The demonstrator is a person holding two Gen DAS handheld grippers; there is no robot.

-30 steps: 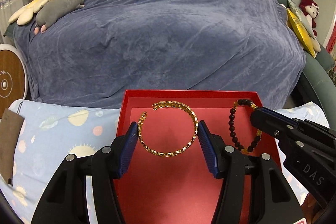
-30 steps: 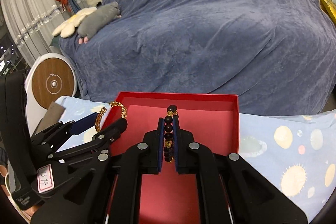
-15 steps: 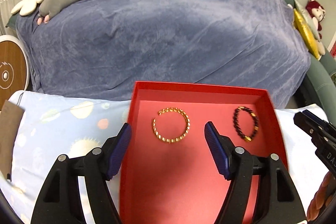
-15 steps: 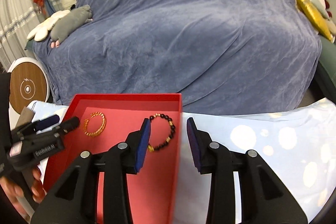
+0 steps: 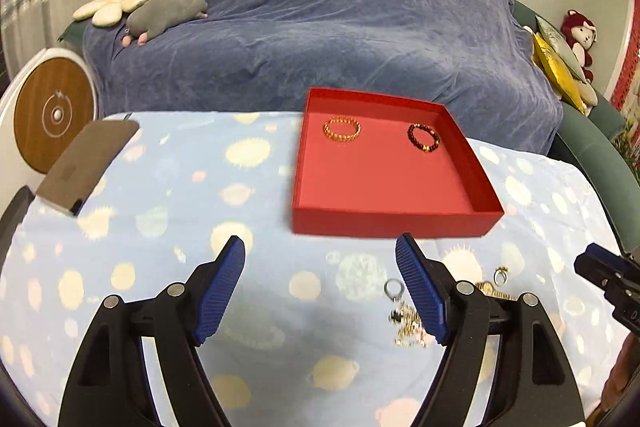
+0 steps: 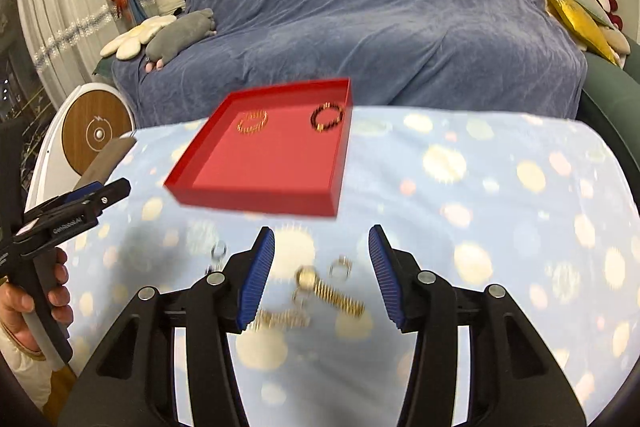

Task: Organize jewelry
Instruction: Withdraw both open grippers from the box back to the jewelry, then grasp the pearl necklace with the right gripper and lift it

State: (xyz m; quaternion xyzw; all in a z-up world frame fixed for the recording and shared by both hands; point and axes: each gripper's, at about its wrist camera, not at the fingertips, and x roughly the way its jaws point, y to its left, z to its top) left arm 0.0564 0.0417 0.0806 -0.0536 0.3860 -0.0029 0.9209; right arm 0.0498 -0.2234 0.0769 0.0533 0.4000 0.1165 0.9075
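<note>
A red tray [image 5: 392, 219] [image 6: 256, 197] sits on the blue spotted cloth. In it lie a gold bracelet [image 5: 342, 131] [image 6: 253, 122] at the far left and a dark bead bracelet [image 5: 423, 139] [image 6: 327, 117] at the far right. My left gripper [image 5: 320, 287] is open and empty, on the near side of the tray. My right gripper [image 6: 322, 275] is open and empty above loose jewelry: a gold watch [image 6: 328, 289], a silver ring [image 6: 341, 266], another ring [image 6: 218, 251] and a gold chain [image 6: 280, 319]. The left wrist view also shows a ring [image 5: 394, 289] and chain [image 5: 408, 327].
A brown pouch [image 5: 86, 163] lies at the cloth's far left corner. A sofa under a blue blanket [image 5: 320, 27] stands behind the table, with plush toys [image 5: 164, 13] on it. A round wooden-faced device [image 5: 52, 113] stands at the left.
Both grippers let go of the bracelets, opened and pulled back from the tray. The bracelets now lie in the tray. The loose jewelry on the cloth has come into view.
</note>
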